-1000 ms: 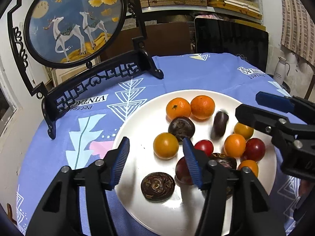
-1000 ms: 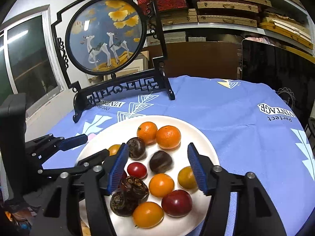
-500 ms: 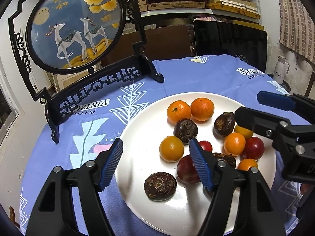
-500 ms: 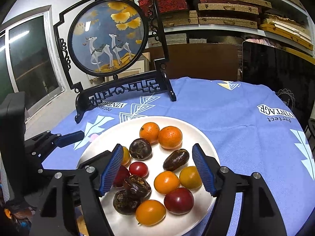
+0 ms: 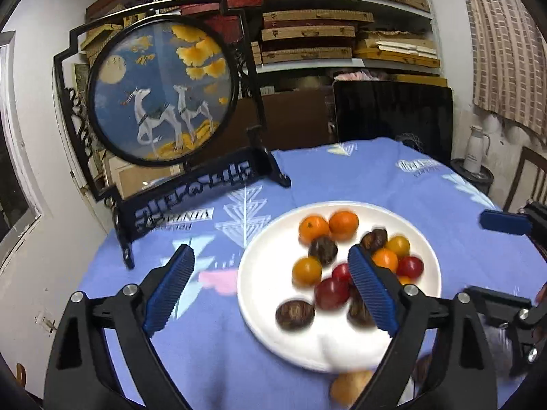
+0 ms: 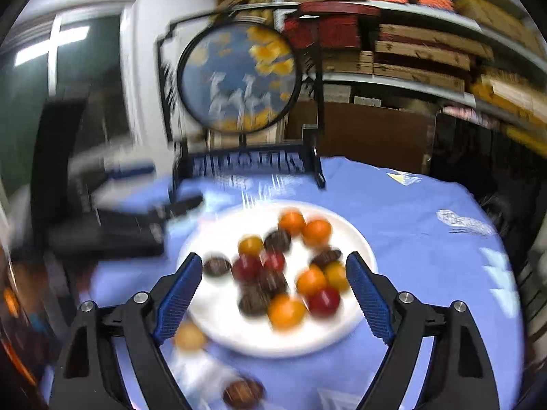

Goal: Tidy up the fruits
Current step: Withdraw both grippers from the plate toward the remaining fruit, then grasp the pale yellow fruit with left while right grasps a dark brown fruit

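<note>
The left claw [image 5: 270, 287] is empty, its jaws spreading wide. Between its blue pads [image 5: 169, 290] lie bare blue cloth [image 5: 359, 177] and the left half of the white plate [image 5: 259, 294]. The right pad overlaps the fruit pile: a red tomato [image 5: 331, 293] sits just left of it, a brown chestnut [image 5: 294, 313] lower down and nearer the claw, a yellow tomato [image 5: 307, 271] a little further out. Two oranges [image 5: 314, 229] lie side by side at the far edge of the pile, with a dark chestnut just in front of them. Below the plate's near rim, close under this claw, a pale yellow fruit [image 5: 348, 387] rests on the cloth.

The right claw [image 6: 273, 294] is also empty and its jaws are likewise opening. The pile lies straight ahead between its pads [image 6: 179, 295], none of them touching fruit. The oranges [image 6: 304, 227] are furthest out; a red tomato [image 6: 324, 302] and an orange one [image 6: 286, 312] lie nearest. This view is badly smeared, so the dark fruits are hard to separate. Off the plate, by the left pad, lies the pale fruit [image 6: 189, 338], and nearer still, low in the view, a brown one [image 6: 243, 393] on the cloth.

Beyond the plate stands a round deer screen [image 5: 162, 92] in a black frame.
</note>
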`<state>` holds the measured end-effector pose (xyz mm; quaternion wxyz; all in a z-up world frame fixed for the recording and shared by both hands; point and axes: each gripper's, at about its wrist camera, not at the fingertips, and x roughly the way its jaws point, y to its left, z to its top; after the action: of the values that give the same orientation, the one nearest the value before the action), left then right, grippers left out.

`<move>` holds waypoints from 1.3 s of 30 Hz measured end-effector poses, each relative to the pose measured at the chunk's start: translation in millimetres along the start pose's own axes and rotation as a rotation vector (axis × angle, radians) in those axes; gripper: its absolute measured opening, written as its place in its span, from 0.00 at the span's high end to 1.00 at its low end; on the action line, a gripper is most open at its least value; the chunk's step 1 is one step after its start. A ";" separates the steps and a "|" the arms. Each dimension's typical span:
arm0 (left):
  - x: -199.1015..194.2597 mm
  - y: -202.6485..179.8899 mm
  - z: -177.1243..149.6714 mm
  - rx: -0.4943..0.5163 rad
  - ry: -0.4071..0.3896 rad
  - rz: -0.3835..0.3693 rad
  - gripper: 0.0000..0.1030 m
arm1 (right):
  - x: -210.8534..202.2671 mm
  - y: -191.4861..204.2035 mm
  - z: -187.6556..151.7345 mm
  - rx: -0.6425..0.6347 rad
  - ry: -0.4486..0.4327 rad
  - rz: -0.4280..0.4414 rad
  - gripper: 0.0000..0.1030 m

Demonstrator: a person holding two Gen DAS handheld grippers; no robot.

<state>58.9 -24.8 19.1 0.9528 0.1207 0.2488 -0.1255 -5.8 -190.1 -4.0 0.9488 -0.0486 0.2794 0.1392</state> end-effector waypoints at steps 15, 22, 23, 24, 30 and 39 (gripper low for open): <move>-25.6 -1.3 -95.0 0.016 0.231 -0.056 0.13 | 52.5 28.9 -72.9 -0.013 0.357 0.083 0.60; -10.9 -44.7 -93.8 0.087 0.253 -0.125 0.12 | 21.9 15.9 -74.9 0.039 0.306 0.084 0.61; -6.5 -49.1 -93.1 0.095 0.261 -0.127 0.12 | 19.8 14.6 -74.6 0.039 0.303 0.079 0.61; 1.7 -56.8 -92.5 0.109 0.275 -0.130 0.13 | 16.4 13.5 -74.9 0.040 0.298 0.073 0.61; 33.5 -66.7 -95.0 0.089 0.371 -0.169 0.61 | 10.6 10.9 -78.4 0.049 0.297 0.082 0.61; -7.7 -42.8 -94.6 0.061 0.300 -0.163 0.61 | 12.7 15.1 -80.9 0.058 0.300 0.102 0.61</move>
<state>-2.4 -35.9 -64.4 0.8876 0.1465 0.3930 -0.1903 -41.9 -186.3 -79.1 0.8891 -0.0271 0.4240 0.1704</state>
